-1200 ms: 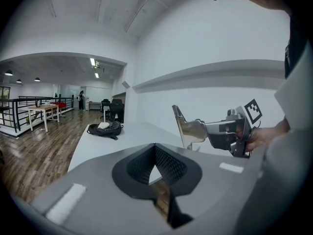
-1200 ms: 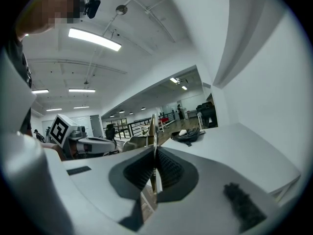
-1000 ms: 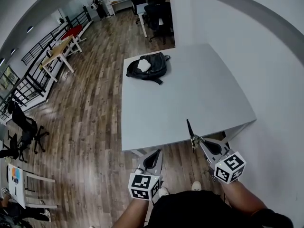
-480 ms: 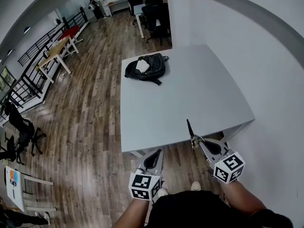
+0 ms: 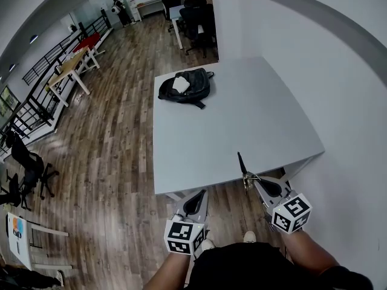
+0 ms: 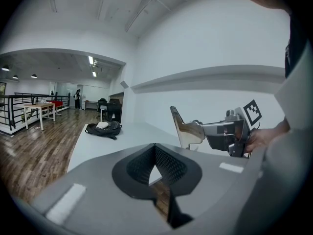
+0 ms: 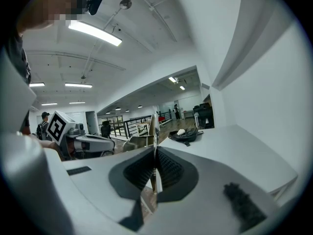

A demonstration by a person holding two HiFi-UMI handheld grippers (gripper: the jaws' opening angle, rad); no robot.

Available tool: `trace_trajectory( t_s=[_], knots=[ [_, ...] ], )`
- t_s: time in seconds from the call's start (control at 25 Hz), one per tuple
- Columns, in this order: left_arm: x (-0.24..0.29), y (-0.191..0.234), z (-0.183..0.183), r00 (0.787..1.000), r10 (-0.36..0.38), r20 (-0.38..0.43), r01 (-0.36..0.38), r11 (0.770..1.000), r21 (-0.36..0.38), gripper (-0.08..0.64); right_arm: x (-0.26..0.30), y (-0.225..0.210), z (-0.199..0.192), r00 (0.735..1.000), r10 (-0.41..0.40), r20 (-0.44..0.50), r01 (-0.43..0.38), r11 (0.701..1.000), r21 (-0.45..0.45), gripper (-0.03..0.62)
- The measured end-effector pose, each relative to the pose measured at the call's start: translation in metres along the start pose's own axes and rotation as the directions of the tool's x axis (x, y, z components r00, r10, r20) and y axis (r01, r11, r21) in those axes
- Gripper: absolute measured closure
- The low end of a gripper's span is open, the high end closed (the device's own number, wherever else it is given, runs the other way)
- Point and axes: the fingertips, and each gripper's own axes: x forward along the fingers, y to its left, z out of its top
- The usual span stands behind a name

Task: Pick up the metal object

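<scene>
A thin, flat metal object stands upward, clamped in my right gripper just over the front edge of the white table. Its shiny face shows in the left gripper view. In the right gripper view it is edge-on between the shut jaws of the right gripper. My left gripper hangs in front of the table, left of the right one, its jaws together with nothing between them.
A black backpack with a white item on it lies at the table's far left corner. A white wall runs along the table's right side. Wooden floor, desks, chairs and a railing lie to the left.
The head view has shifted slightly. Both grippers and the metal object have kept still.
</scene>
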Motion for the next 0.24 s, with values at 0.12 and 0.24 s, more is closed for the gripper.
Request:
trace_trajectory(
  t_s=[0.12, 0.24],
  knots=[
    [0.0033, -0.0005, 0.0005, 1.000, 0.000, 0.000, 0.000, 1.000, -0.001, 0.552, 0.0010, -0.0030, 0.0003, 1.000, 0.001, 0.000, -0.001, 1.000, 0.000, 0.581],
    [0.0037, 0.0007, 0.0013, 1.000, 0.002, -0.002, -0.002, 1.000, -0.002, 0.552, 0.0022, -0.0035, 0.0011, 1.000, 0.002, -0.003, -0.002, 1.000, -0.001, 0.581]
  ],
)
